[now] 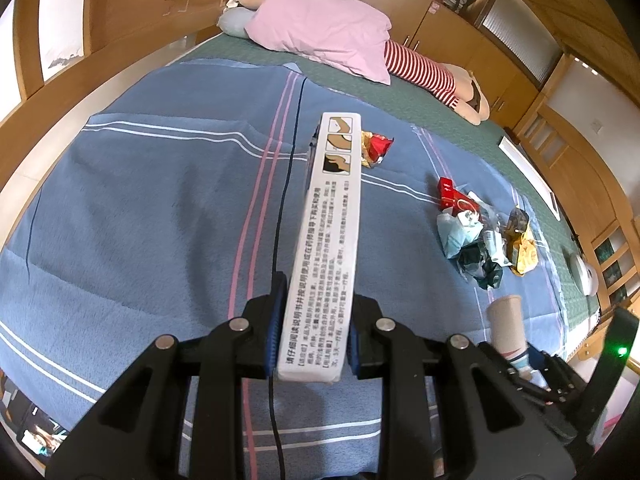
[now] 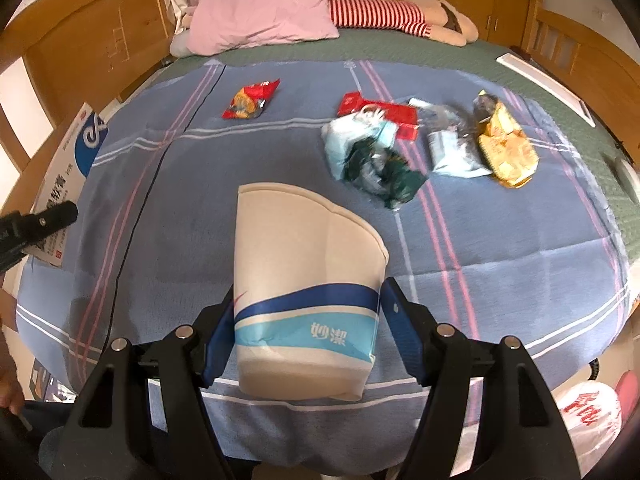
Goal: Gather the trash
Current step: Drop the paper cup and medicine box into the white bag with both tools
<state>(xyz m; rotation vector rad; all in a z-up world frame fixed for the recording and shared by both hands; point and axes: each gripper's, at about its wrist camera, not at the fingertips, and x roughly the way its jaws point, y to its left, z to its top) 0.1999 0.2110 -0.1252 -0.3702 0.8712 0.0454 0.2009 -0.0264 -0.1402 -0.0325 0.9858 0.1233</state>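
My left gripper [image 1: 314, 334] is shut on a long white medicine box [image 1: 328, 240] and holds it above the blue blanket [image 1: 160, 208]. My right gripper [image 2: 306, 328] is shut on a squashed white paper cup [image 2: 304, 280] with a blue band. The cup also shows in the left wrist view [image 1: 507, 326], and the box in the right wrist view [image 2: 68, 168]. On the blanket lie a red snack wrapper [image 2: 252, 100] and a pile of trash [image 2: 420, 144]: red packet, pale blue and dark green bags, yellow wrapper. The pile also shows in the left wrist view [image 1: 480, 232].
A pink pillow [image 2: 260, 16] and a striped plush doll [image 2: 400, 16] lie at the head of the bed. Wooden headboard [image 2: 92, 40] and cabinets surround it. A white bag with red print [image 2: 588, 412] hangs at lower right. A black cable [image 1: 286, 184] runs across the blanket.
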